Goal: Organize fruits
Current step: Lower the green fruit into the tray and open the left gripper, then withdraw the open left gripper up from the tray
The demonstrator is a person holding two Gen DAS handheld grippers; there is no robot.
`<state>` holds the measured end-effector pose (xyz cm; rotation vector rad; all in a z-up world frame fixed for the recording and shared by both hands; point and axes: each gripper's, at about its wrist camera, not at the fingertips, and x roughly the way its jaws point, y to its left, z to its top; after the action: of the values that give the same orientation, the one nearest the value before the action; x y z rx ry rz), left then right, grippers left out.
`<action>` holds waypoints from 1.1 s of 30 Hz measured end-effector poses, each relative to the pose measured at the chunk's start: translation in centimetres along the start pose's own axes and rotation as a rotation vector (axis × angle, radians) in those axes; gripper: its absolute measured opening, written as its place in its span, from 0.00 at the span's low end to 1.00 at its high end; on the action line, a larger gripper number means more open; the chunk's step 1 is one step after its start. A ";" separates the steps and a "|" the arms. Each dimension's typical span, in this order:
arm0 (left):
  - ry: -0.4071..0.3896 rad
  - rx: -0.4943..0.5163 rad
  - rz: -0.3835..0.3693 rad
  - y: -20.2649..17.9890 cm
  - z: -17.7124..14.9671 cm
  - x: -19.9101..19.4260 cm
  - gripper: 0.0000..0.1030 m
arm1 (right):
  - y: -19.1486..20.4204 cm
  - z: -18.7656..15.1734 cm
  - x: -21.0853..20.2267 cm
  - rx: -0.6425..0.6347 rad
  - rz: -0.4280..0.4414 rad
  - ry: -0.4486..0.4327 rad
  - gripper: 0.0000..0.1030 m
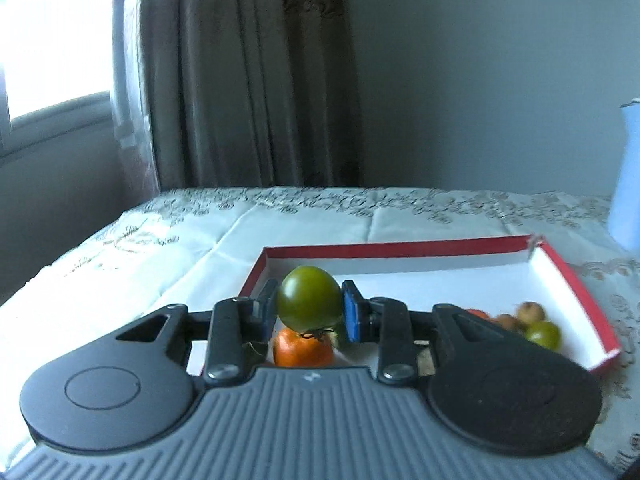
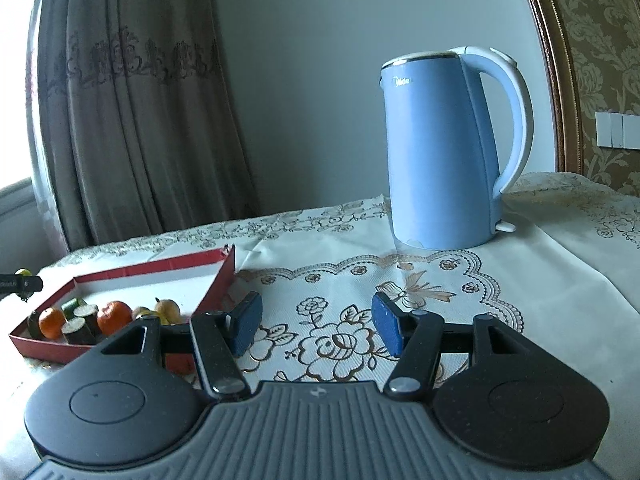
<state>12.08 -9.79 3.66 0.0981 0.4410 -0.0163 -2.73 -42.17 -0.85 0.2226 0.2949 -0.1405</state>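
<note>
My left gripper (image 1: pixel 310 310) is shut on a dark green tomato (image 1: pixel 309 298), its blue pads (image 1: pixel 352 316) pressing both sides, held above the near left corner of a red tray (image 1: pixel 400 247) with a white floor. An orange (image 1: pixel 303 348) lies in the tray right below the tomato. Small green and brownish fruits (image 1: pixel 543 334) sit at the tray's right end. In the right wrist view my right gripper (image 2: pixel 316 326) stands open over the flowered tablecloth, right of the tray (image 2: pixel 152 266). Oranges (image 2: pixel 114 316), dark green cut pieces (image 2: pixel 76 330) and a yellow fruit (image 2: pixel 168 309) lie in it.
A tall blue electric kettle (image 2: pixel 440 152) stands on the tablecloth behind and right of the right gripper. The table's far edge runs along a grey wall and a brown curtain (image 1: pixel 248 80). A window is at the left.
</note>
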 end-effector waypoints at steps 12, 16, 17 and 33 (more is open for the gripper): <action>0.053 -0.047 -0.011 1.4 -0.5 2.9 0.74 | 0.2 -0.1 0.4 -0.020 -0.001 0.023 0.58; -0.024 -0.043 0.004 1.3 -0.2 1.5 0.92 | 0.2 -0.1 0.4 -0.018 -0.001 0.020 0.60; -0.021 -0.043 -0.003 1.3 -0.1 1.4 0.93 | 0.2 -0.1 0.4 -0.018 -0.002 0.019 0.61; -0.058 -0.133 -0.216 5.7 -1.8 -4.7 1.00 | 1.3 0.1 -1.7 -0.073 -0.020 -0.097 0.75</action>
<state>7.26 -3.99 4.62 -0.0815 0.3918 -0.2017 -4.04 -40.75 0.06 0.1401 0.2056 -0.1594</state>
